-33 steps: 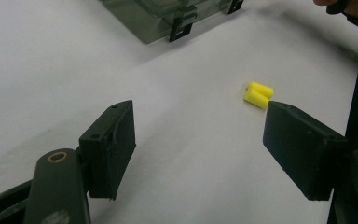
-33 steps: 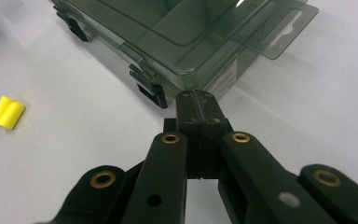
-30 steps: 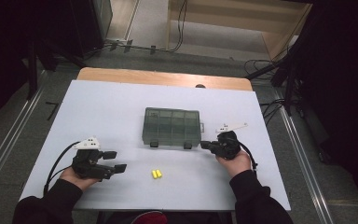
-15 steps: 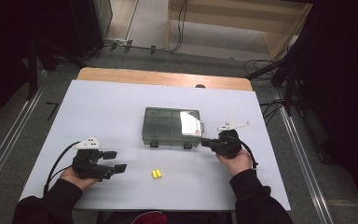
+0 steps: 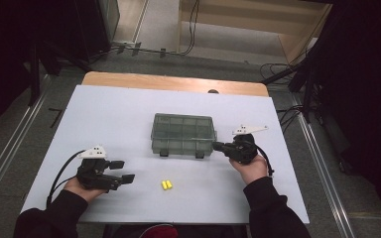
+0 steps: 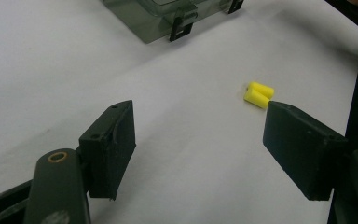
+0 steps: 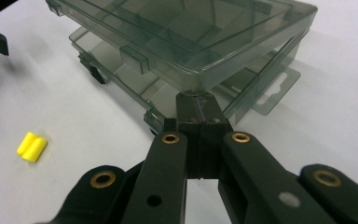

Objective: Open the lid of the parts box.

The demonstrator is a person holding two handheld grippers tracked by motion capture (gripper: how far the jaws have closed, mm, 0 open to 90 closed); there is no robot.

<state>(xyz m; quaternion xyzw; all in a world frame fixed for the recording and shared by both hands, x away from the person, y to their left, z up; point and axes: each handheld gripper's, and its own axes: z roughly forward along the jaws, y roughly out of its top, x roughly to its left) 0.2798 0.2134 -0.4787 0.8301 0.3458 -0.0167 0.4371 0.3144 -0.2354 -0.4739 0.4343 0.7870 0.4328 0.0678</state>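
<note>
A smoky translucent compartment box (image 5: 183, 131) sits mid-table, with two latches (image 6: 179, 28) on its front. Its lid (image 7: 191, 32) stands slightly ajar above the base (image 7: 121, 70). My right gripper (image 5: 217, 146) is at the box's right front corner. It is shut, and in the right gripper view its closed tip (image 7: 198, 100) is pushed in under the lid's edge. Two yellow foam earplugs (image 5: 166, 185) lie side by side in front of the box. My left gripper (image 5: 123, 171) rests open at the front left, and the earplugs (image 6: 258, 94) lie just beyond its right jaw.
The white tabletop (image 5: 104, 114) has a wooden strip (image 5: 173, 82) along its far edge. Cables (image 5: 283, 69) lie on the floor beyond. Bare table stretches left of the box and between the two hands.
The lid's right front corner has lifted a little over the right gripper's tip, and glare crossed it half a second ago. The left gripper has stayed put.
</note>
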